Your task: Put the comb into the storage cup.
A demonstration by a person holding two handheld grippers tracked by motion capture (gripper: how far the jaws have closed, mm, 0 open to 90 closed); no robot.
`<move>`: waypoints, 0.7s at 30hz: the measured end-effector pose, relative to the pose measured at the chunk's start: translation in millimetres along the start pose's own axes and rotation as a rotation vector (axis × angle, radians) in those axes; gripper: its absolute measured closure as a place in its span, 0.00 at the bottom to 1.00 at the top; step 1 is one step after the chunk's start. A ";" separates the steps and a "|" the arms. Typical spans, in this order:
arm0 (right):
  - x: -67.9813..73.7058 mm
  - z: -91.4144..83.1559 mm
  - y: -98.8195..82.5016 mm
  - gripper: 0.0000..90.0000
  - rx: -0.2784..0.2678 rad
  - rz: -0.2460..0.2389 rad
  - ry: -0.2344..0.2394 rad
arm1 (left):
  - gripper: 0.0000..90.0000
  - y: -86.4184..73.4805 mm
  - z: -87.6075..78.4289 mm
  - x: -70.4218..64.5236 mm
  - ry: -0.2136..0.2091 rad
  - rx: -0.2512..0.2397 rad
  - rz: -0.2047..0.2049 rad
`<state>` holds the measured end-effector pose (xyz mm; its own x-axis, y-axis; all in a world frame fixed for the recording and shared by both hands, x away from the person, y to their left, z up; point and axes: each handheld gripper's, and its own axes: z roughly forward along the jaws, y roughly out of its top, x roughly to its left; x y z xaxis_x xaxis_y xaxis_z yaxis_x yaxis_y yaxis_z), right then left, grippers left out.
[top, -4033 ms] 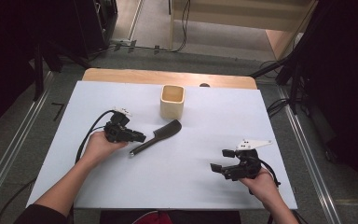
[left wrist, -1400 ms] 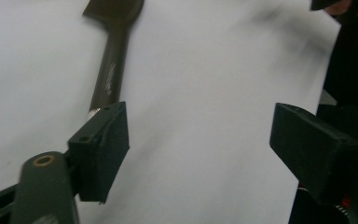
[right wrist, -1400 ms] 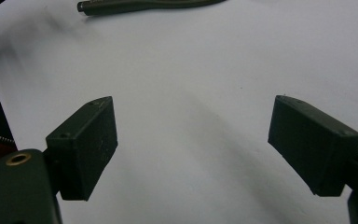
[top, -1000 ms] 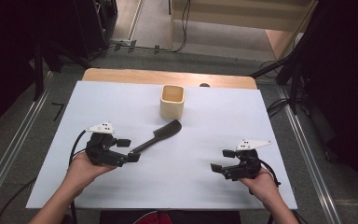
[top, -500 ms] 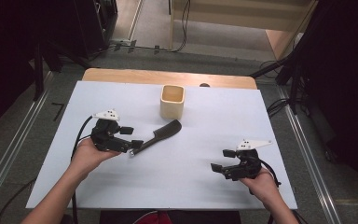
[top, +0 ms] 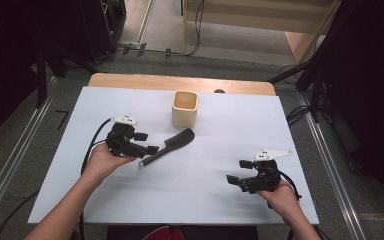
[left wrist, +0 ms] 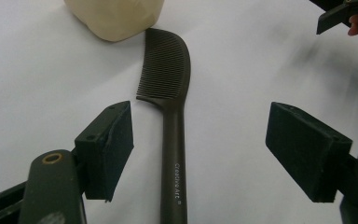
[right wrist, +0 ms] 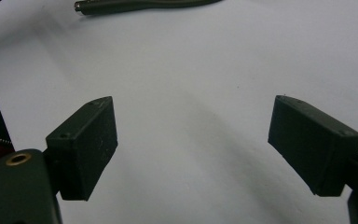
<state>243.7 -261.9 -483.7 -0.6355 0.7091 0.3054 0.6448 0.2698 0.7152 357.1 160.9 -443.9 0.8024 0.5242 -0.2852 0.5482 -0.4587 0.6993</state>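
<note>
A black comb [top: 168, 146] lies flat on the white table, its toothed head pointing toward a cream square cup [top: 185, 108]. My left gripper [top: 146, 143] is open at the comb's handle end, just left of it. In the left gripper view the comb handle [left wrist: 174, 158] runs up between the two wide-apart jaws without touching either, and the cup [left wrist: 114, 16] stands beyond the teeth. My right gripper [top: 233, 181] hovers open over bare table at the front right. In the right gripper view the comb's handle tip [right wrist: 121, 5] lies far ahead.
The white table top [top: 230, 130] has a wooden strip [top: 180, 82] along its far edge. Cables and dark stands sit on the floor beyond and to both sides. A broad bare stretch of table separates the two grippers.
My left gripper has moved forward and to the right, from the near left of the table up to the comb's handle end. The right gripper has stayed put.
</note>
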 end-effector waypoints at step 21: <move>0.9 0.5 0.0 0.15 0.003 0.002 0.001 | 0.31 -18.3 15.4 3.6 0.047 0.038 0.020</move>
<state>243.4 -260.9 -483.8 -0.6349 0.7088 0.3075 0.6471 0.2703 0.7129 353.6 160.2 -467.9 0.8016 0.5477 -0.2396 0.5416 -0.4956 0.6790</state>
